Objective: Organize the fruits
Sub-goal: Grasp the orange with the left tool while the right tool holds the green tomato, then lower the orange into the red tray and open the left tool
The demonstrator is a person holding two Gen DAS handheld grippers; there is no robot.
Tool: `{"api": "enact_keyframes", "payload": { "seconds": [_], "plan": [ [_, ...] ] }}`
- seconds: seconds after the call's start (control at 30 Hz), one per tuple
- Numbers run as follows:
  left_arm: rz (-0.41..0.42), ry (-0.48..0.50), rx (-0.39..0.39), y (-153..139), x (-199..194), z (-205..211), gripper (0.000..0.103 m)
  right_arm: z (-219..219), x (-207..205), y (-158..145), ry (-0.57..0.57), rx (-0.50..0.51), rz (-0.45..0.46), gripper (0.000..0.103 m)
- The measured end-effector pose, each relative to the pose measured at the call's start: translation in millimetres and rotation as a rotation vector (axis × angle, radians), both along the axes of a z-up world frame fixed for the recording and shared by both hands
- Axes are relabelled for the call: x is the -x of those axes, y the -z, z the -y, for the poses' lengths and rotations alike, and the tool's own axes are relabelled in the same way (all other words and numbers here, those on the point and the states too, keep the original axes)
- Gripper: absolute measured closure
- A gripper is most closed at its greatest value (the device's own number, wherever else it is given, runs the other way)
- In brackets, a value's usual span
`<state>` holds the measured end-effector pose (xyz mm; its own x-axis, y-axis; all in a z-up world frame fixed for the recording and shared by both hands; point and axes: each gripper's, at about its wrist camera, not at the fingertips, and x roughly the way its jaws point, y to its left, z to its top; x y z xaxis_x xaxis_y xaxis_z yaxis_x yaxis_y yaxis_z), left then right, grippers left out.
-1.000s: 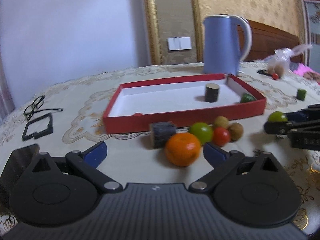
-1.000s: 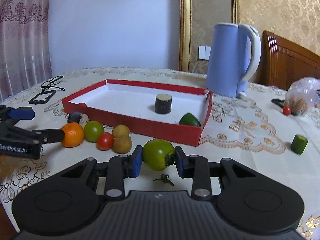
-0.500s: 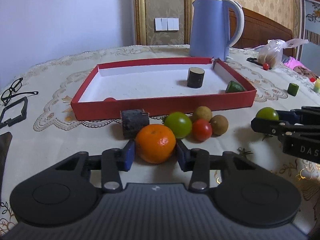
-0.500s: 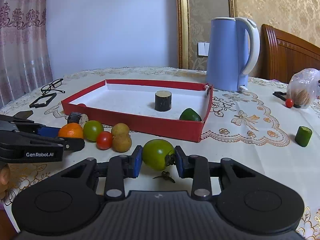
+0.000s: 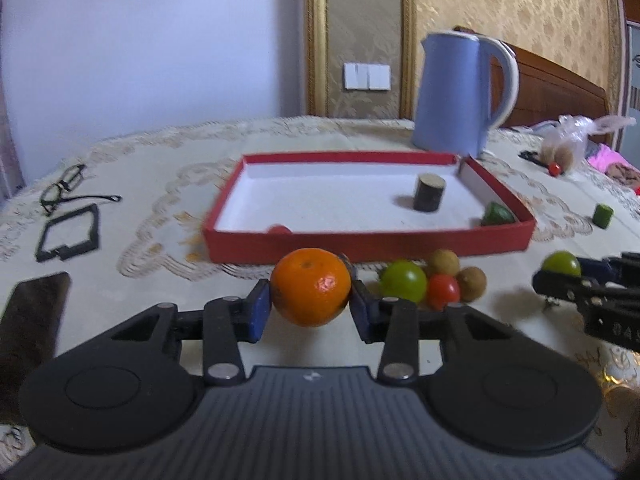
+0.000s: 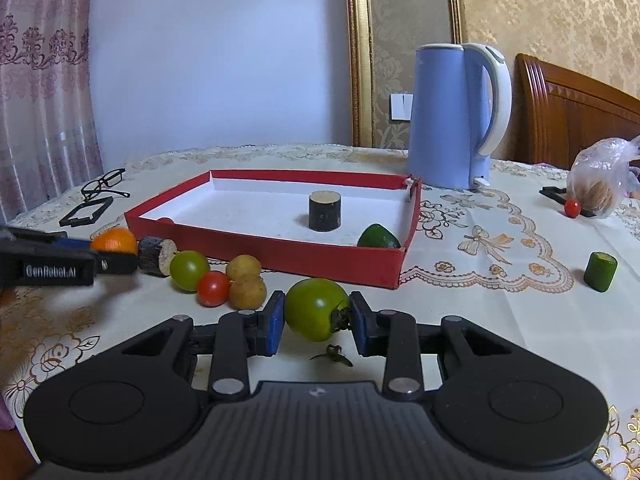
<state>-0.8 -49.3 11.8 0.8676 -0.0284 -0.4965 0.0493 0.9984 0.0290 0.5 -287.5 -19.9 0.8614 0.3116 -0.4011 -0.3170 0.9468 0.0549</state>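
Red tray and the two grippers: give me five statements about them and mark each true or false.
1. The left gripper is clamped on an orange. True.
2. The right gripper is empty. False: it is clamped on a green tomato.
3. A dark cylinder stands upright inside the red tray. True.
4. The blue kettle stands inside the tray. False: it stands on the tablecloth behind the tray.
5. The glasses lie in the tray. False: they lie on the tablecloth to its left.
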Motion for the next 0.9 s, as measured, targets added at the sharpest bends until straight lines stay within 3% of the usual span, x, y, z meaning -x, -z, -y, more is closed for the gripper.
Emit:
{"api": "enact_keyframes", "payload": {
  "seconds": [0.33,0.9],
  "plan": [
    [0.025,-0.057,-0.054,-14,-16,-4,0.064,-4,14,-12,-0.023,-0.009,0.043,0.070],
    [-0.006,-0.092,-0.123,-22,-82,8,0.064,0,25,-17,-0.036,-0.021,0.075,0.070]
  ]
}}
